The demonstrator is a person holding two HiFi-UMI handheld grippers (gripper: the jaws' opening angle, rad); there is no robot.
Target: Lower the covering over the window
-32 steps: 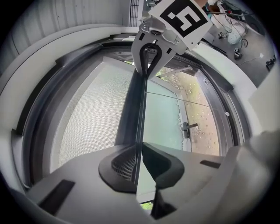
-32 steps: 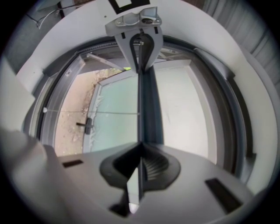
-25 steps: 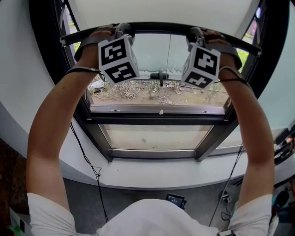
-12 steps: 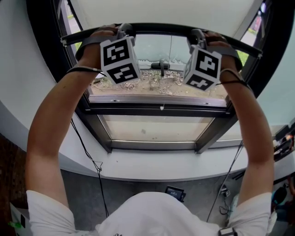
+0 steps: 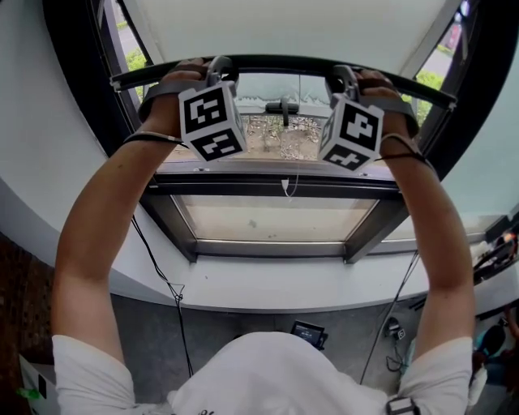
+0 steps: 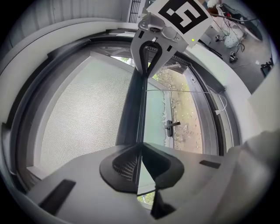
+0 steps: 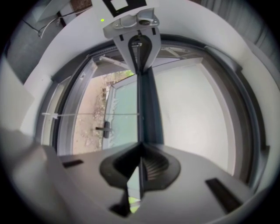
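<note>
A pale mesh roller blind (image 5: 284, 24) hangs over the top of the window, ending in a black bottom bar (image 5: 276, 63). My left gripper (image 5: 217, 71) is shut on the left part of that bar, and my right gripper (image 5: 344, 77) is shut on its right part. In the left gripper view the bar (image 6: 131, 113) runs from my left gripper (image 6: 141, 151) to the right gripper (image 6: 148, 57), with the blind (image 6: 83, 113) beside it. The right gripper view mirrors this: bar (image 7: 146, 109), my right gripper (image 7: 140, 153), left gripper (image 7: 138, 48), blind (image 7: 192, 105).
Below the bar the glass is uncovered, with a black window handle (image 5: 281, 107) and gravel outside. The dark window frame (image 5: 276, 185) and white sill (image 5: 268, 284) lie beneath. Cables (image 5: 174, 296) hang down to the grey floor.
Both grippers have come down a little with the bar between them, and the blind now covers more of the glass.
</note>
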